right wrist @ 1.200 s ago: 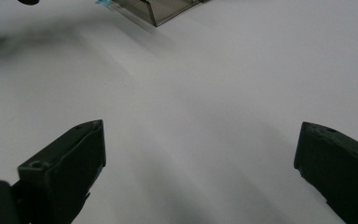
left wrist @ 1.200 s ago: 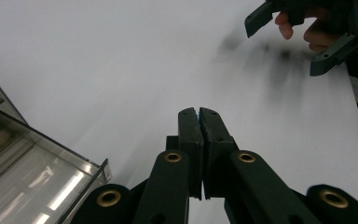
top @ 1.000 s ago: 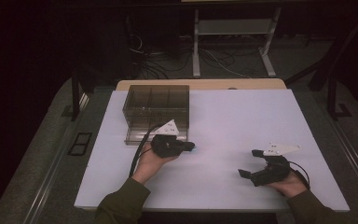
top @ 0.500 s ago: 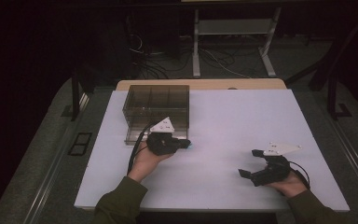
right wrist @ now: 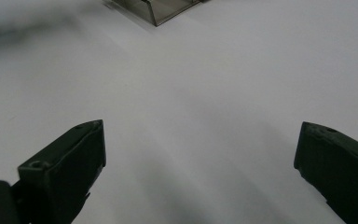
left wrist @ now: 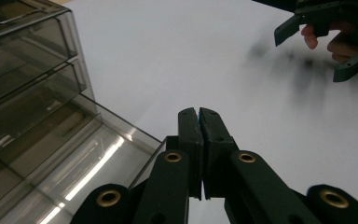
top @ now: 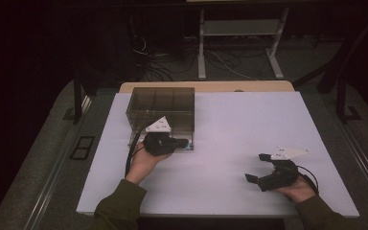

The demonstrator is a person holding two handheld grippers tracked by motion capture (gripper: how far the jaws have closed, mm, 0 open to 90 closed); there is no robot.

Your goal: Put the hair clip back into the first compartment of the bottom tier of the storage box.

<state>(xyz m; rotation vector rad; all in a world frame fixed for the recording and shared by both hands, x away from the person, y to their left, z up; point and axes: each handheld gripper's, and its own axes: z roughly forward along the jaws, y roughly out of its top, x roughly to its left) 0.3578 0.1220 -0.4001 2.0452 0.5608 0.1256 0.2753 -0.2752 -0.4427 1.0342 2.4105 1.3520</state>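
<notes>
A smoky clear plastic box with several compartments stands at the far left of the white table. My left gripper is shut at the box's near right corner, and a thin blue sliver shows between its jaws. In the left gripper view the box lies just left of the jaws. My right gripper rests open near the front right of the table, nothing between its jaws. In the right gripper view its jaws stand wide apart over bare table, the box's corner far ahead.
The other hand's open gripper appears at the top right of the left gripper view. Beyond the table's far edge are a dark floor with cables and a metal stand.
My left gripper has drawn slightly left and farther from the person, closer to the box's near right corner. The right gripper has stayed put and open.
</notes>
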